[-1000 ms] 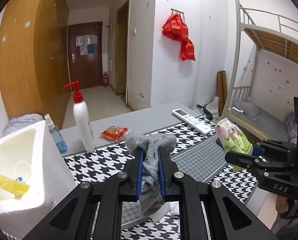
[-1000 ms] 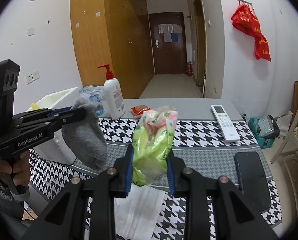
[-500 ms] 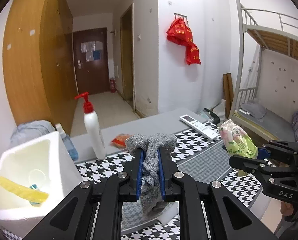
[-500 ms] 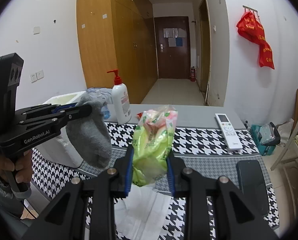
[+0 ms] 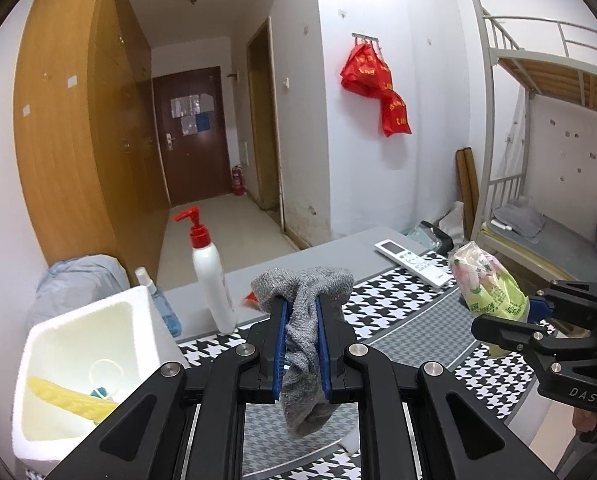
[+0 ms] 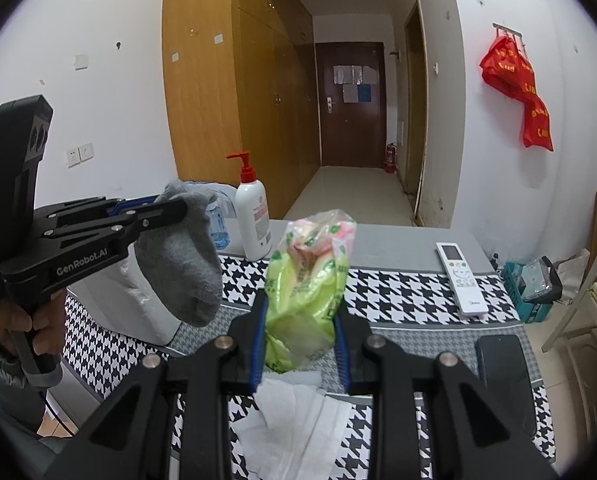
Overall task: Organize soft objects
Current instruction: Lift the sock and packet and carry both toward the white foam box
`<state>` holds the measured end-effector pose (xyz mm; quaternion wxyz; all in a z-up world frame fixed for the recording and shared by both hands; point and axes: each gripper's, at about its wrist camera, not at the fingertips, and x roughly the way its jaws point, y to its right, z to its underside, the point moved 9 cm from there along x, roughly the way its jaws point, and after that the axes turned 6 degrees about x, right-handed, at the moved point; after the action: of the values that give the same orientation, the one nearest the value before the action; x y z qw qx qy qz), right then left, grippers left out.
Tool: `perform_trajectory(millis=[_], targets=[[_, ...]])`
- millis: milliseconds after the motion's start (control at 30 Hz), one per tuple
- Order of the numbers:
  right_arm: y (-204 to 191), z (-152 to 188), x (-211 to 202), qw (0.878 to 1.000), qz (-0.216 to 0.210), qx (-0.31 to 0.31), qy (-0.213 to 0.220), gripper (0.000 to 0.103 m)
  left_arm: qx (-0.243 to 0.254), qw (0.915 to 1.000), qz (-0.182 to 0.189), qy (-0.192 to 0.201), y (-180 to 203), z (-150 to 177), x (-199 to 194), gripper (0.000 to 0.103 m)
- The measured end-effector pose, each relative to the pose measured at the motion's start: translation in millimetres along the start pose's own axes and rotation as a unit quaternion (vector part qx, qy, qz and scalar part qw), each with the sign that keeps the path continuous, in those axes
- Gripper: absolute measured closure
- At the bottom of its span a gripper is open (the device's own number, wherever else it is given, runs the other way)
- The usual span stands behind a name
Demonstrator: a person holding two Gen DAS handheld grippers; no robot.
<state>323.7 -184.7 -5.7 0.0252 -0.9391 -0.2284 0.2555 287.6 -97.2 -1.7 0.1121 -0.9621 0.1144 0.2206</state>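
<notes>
My left gripper (image 5: 301, 312) is shut on a grey sock (image 5: 304, 360) that hangs down between its blue pads, held above the table. It also shows in the right wrist view (image 6: 170, 208) with the sock (image 6: 182, 264). My right gripper (image 6: 300, 312) is shut on a green and pink plastic packet (image 6: 308, 284), held above the table; the packet also shows in the left wrist view (image 5: 488, 288). A white foam box (image 5: 82, 364) stands at the left, open on top, with a yellow strip and small items inside.
The table has a houndstooth cloth (image 6: 398, 292). On it stand a pump bottle (image 6: 252, 220), a small blue spray bottle (image 5: 160, 304), a white remote (image 6: 460, 276), a black phone (image 6: 506, 372) and white tissue (image 6: 298, 420). A bunk bed (image 5: 538, 200) stands at the right.
Both grippers have risen a little with their loads. The left wrist view now looks further down into the foam box, which sits lower left in frame.
</notes>
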Motion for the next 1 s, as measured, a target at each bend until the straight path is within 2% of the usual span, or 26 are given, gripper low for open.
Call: perform_trajectory(millis=[567, 1000], targets=[[-34, -17, 2, 0.999, -0.019, -0.024, 0.013, 0.07, -0.006, 0.9993, -0.027, 0.026, -29, -16, -27, 0.088], [-60, -25, 8, 0.998, -0.047, -0.042, 0.021, 0.07, -0.028, 0.996, -0.073, 0.044, -68, -23, -56, 0.088]])
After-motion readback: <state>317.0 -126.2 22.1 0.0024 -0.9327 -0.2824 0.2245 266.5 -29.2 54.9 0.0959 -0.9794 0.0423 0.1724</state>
